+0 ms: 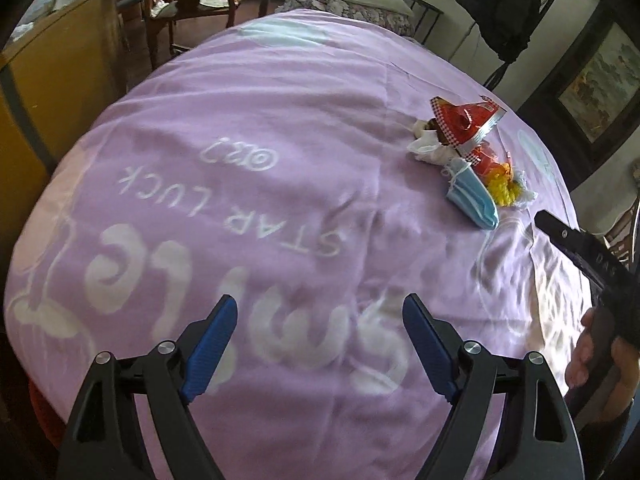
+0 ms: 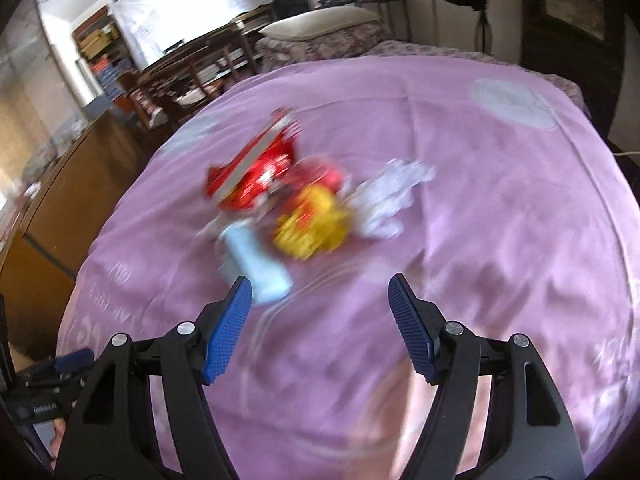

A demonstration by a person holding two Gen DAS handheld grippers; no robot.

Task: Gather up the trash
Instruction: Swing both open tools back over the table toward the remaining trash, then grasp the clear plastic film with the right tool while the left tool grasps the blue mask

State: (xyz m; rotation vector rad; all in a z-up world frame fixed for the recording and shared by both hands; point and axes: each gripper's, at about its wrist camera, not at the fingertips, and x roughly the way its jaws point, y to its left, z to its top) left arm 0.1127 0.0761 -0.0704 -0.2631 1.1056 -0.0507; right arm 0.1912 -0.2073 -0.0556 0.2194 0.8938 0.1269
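The right hand-held gripper (image 2: 320, 320), jaws spread and empty, is nearer the trash pile (image 2: 296, 204) toward the bed's (image 1: 240, 120) right edge; blue mask's (image 2: 260, 264) long axis points at it; the left hand-held gripper (image 1: 320, 344), also spread, hangs well apart.

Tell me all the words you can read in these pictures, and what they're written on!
"STAR LUCK": white letters on the purple blanket, upside down.
"Smile": big white letters on that blanket, partly hidden by the left tongs.
"DAS": right tool's black arm, cut off.
Red snack wrapper: print too small.
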